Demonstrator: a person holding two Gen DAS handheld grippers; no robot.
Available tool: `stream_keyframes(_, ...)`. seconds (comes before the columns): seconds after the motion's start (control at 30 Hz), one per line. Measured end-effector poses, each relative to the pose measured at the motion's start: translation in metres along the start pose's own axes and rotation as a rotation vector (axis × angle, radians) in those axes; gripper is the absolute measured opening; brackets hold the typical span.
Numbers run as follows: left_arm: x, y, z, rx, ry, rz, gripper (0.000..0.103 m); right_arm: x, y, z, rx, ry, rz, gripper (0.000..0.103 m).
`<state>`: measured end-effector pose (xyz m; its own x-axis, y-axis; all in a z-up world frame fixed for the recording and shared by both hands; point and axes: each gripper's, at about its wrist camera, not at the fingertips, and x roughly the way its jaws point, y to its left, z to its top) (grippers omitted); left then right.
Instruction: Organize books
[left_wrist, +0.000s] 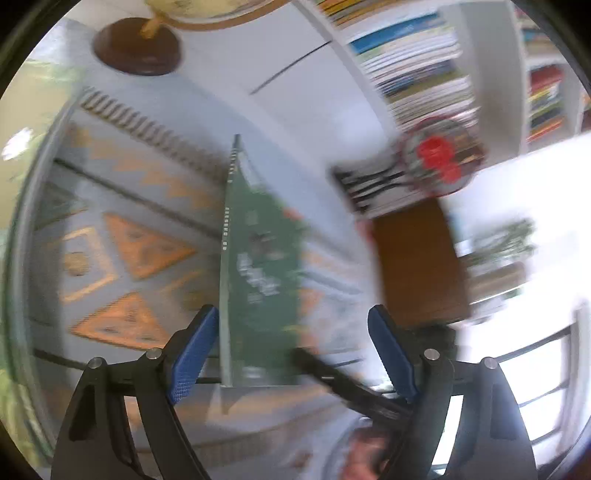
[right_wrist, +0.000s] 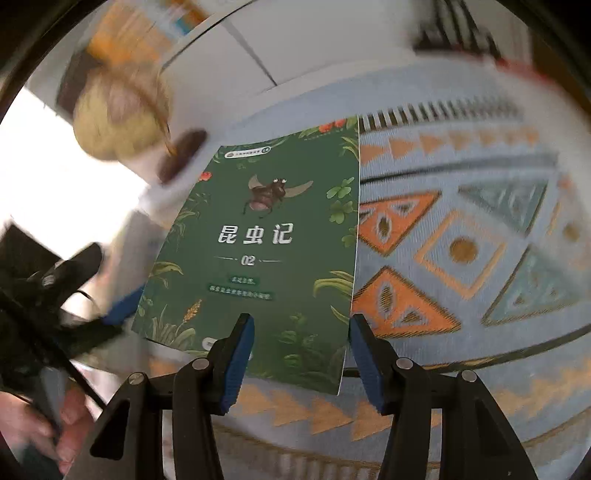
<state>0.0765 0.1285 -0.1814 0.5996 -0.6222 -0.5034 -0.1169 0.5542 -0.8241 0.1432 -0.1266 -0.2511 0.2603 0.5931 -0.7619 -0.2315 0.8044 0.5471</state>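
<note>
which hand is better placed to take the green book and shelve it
Left, probably. Its tongs are open around the green book's edge, and the bookshelf shows ahead in its view. The right tongs are open too, facing the cover.

"昆虫记" and "02" on the green book (right_wrist: 258, 251) cover

left wrist: edge-on, close to green book (left_wrist: 258, 266) | right wrist: faces cover (right_wrist: 258, 240) | shared: rug (left_wrist: 122, 221)
</note>
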Motion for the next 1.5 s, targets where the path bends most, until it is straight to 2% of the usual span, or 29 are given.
stream_keyframes(0.03, 0.005, -0.007, 0.001, 0.029, 0.011, -0.003, 0.080, -0.001, -0.009, 0.002, 0.052, 0.004, 0.045, 0.053)
stream_keyframes(0.1, 0.019, -0.009, 0.000, 0.068, 0.031, 0.046, 0.080, -0.001, -0.022, 0.003, 0.125, 0.007, 0.098, 0.053)
stream_keyframes(0.13, 0.031, -0.004, -0.001, 0.059, 0.052, 0.079, 0.080, -0.002, -0.027, 0.004, 0.151, 0.002, 0.121, 0.053)
stream_keyframes(0.27, 0.066, 0.006, -0.009, 0.010, 0.108, 0.092, 0.073, -0.003, -0.034, 0.003, 0.197, 0.003, 0.158, 0.053)
stream_keyframes(0.3, 0.069, 0.006, -0.011, 0.013, 0.112, 0.094, 0.061, -0.003, -0.034, 0.003, 0.206, 0.007, 0.169, 0.053)
stream_keyframes(0.33, 0.076, 0.006, -0.013, 0.009, 0.133, 0.083, 0.055, -0.002, -0.033, 0.003, 0.210, 0.010, 0.175, 0.053)
stream_keyframes(0.37, 0.078, 0.007, -0.014, -0.002, 0.148, 0.069, 0.042, -0.004, -0.034, 0.004, 0.209, 0.013, 0.179, 0.053)
stream_keyframes(0.43, 0.079, 0.011, -0.016, -0.043, 0.165, 0.035, 0.029, -0.006, -0.031, 0.005, 0.199, 0.021, 0.187, 0.053)
stream_keyframes(0.47, 0.077, 0.013, -0.014, -0.073, 0.175, -0.016, 0.013, -0.010, -0.031, 0.005, 0.198, 0.022, 0.181, 0.054)
stream_keyframes(0.5, 0.076, 0.011, -0.012, -0.091, 0.185, -0.042, 0.012, -0.011, -0.031, 0.004, 0.201, 0.032, 0.183, 0.054)
stream_keyframes(0.63, 0.071, 0.010, -0.005, -0.160, 0.176, -0.139, 0.012, -0.019, -0.043, 0.001, 0.295, 0.034, 0.306, 0.072)
stream_keyframes(0.7, 0.069, 0.010, -0.004, -0.176, 0.181, -0.165, 0.012, -0.022, -0.052, 0.000, 0.361, 0.018, 0.386, 0.072)
stream_keyframes(0.83, 0.070, 0.007, -0.006, -0.173, 0.204, -0.168, 0.012, -0.012, -0.057, 0.009, 0.440, -0.008, 0.446, 0.072)
stream_keyframes(0.9, 0.071, 0.006, -0.008, -0.161, 0.219, -0.147, 0.012, -0.005, -0.049, 0.015, 0.432, -0.010, 0.460, 0.060)
stream_keyframes(0.97, 0.073, 0.005, -0.011, -0.134, 0.235, -0.111, 0.013, -0.003, -0.037, 0.019, 0.408, -0.033, 0.456, 0.035)
stream_keyframes(1.03, 0.070, 0.003, -0.013, -0.100, 0.237, -0.076, 0.016, -0.001, -0.026, 0.022, 0.364, -0.039, 0.405, 0.016)
stream_keyframes(1.1, 0.066, 0.000, -0.015, -0.063, 0.239, -0.022, 0.027, -0.006, -0.025, 0.019, 0.340, -0.044, 0.390, 0.014)
stream_keyframes(1.27, 0.050, 0.009, -0.024, -0.081, 0.226, 0.008, 0.030, -0.028, -0.025, 0.005, 0.278, -0.043, 0.357, 0.011)
stream_keyframes(1.5, 0.037, 0.020, -0.028, -0.115, 0.208, 0.049, 0.037, -0.036, -0.022, -0.002, 0.251, -0.035, 0.332, 0.011)
